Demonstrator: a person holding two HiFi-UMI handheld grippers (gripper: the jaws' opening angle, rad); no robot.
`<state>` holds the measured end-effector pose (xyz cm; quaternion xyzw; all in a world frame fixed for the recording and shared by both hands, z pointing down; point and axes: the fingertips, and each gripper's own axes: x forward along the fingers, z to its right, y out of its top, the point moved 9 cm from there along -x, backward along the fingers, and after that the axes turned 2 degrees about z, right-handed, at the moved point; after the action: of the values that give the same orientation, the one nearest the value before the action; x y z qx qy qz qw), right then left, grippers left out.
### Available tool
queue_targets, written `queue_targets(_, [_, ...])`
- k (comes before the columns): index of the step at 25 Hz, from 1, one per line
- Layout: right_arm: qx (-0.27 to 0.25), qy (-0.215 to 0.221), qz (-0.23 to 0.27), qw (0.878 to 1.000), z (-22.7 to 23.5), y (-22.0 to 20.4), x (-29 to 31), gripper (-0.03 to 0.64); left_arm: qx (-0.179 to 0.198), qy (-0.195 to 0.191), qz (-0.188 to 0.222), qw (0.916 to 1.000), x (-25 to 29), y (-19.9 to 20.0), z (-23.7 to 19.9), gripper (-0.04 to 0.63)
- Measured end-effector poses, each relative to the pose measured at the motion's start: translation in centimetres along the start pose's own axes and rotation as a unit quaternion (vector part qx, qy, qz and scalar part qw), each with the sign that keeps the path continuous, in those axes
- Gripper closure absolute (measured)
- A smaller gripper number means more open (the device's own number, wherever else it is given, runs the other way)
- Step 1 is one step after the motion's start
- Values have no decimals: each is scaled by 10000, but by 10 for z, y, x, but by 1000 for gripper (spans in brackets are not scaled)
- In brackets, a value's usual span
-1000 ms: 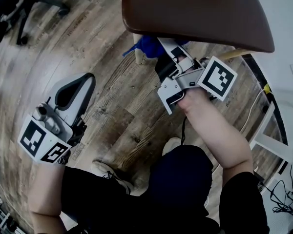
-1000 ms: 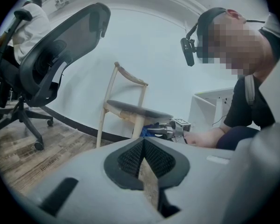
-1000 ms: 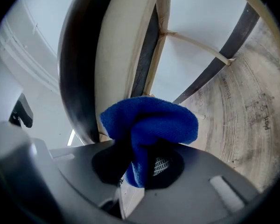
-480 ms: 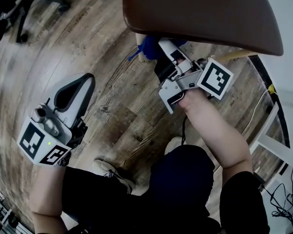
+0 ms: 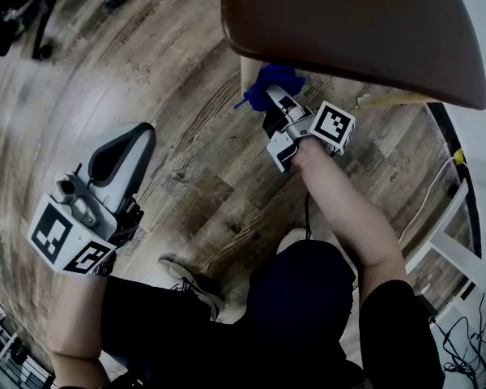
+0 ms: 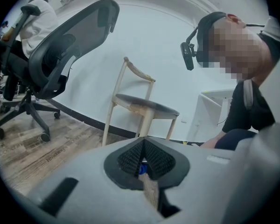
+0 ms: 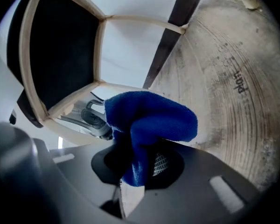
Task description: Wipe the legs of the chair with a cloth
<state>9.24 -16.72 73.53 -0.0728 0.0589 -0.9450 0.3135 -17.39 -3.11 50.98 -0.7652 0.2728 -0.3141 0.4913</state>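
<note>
Right gripper (image 5: 272, 97) clamps the cloth (image 5: 274, 78) at a chair leg (image 5: 249, 70), upper centre — wiping seems underway, with other legs probably left. Left gripper (image 5: 136, 140) idles, jaws together.

A short dark word (image 7: 237, 81) is printed on a floor plank (image 7: 210, 50) in the right gripper view. It stands sideways and reads roughly as "plod", though the letters are not certain. Fainter print (image 6: 56, 154) runs along the floor boards in the left gripper view, too blurred to read, and the left cube (image 5: 65, 245) and right cube (image 5: 334, 126) carry black-and-white square code markers.
</note>
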Motion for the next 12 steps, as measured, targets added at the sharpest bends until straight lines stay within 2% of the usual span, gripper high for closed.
queue_targets(5, [-211, -940, -242, 9951, 49, -4, 8, 555, -39, 116, -72, 9999, -6, -1, -4, 595])
queue_targets(9, [-530, -1606, -636, 9835, 70, -5, 15, 555, -23, 131, -90, 9999, -8, -2, -4, 595])
queue_targets(12, [-723, -1862, -882, 9759, 75, -4, 19, 555, -29, 132, -87, 9999, -9, -2, -4, 595])
